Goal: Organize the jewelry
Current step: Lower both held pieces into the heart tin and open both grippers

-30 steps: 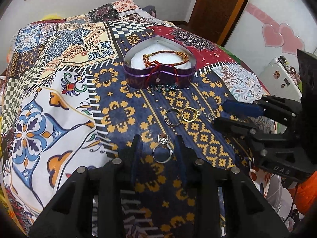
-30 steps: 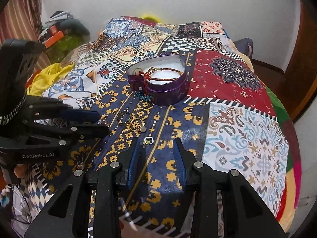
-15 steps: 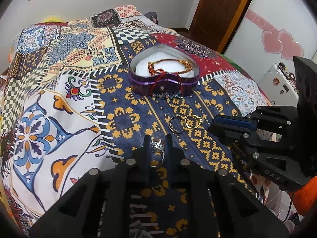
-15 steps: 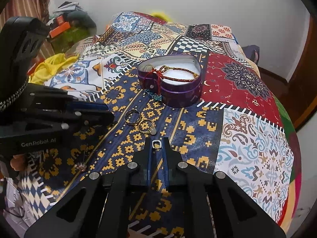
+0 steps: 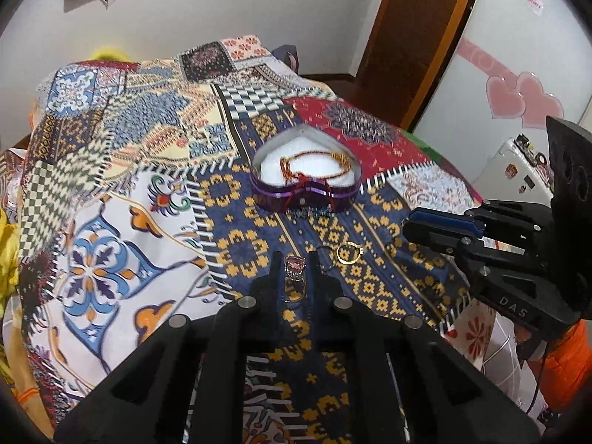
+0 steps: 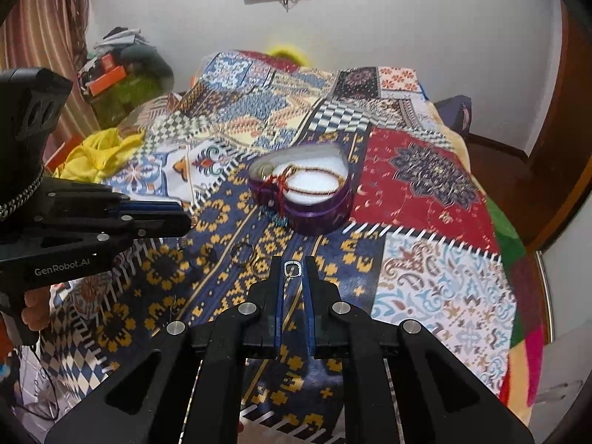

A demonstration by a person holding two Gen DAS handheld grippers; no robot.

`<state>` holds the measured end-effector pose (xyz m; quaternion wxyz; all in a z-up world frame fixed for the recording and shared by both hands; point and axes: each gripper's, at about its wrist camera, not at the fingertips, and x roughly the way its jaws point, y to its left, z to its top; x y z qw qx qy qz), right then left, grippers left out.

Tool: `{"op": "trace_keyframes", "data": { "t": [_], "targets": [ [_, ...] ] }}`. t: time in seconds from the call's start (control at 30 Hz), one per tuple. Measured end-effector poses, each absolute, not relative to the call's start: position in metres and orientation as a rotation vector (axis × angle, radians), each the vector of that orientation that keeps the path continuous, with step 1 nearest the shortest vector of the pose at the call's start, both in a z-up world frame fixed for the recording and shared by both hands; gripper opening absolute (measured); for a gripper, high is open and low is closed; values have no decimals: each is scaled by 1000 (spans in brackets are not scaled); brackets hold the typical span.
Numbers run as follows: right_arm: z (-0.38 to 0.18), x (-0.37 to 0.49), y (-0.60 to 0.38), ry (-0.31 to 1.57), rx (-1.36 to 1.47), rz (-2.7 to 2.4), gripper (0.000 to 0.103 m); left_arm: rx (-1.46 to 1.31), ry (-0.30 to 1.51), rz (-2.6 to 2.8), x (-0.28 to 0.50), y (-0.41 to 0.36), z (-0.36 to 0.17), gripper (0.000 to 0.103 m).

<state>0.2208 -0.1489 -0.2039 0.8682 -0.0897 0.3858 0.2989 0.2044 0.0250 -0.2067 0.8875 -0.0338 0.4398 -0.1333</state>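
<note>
A purple heart-shaped box with a white pad and a red-gold bracelet sits on the patchwork bedspread; it also shows in the right wrist view. My left gripper is shut on a silver ring with a pink stone, lifted off the cloth. My right gripper is shut on a small silver ring, also lifted. A gold ring and a dark ring lie on the blue patch; they show in the right wrist view.
The bedspread covers a bed that drops off at the right edge. Yellow cloth and clutter lie at the left. A wooden door and a white cabinet with pink hearts stand beyond the bed.
Both grippers closed on their rings, the left on the pink-stone ring and the right on the small silver ring, then lifted them off the bedspread.
</note>
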Motion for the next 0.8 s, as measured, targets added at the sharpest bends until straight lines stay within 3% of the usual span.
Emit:
{"op": "trace_keyframes", "data": {
  "t": [0.8],
  "targets": [
    [-157, 248, -148, 653, -121, 608, 8, -102, 749, -272, 238, 28, -150, 9]
  ]
}}
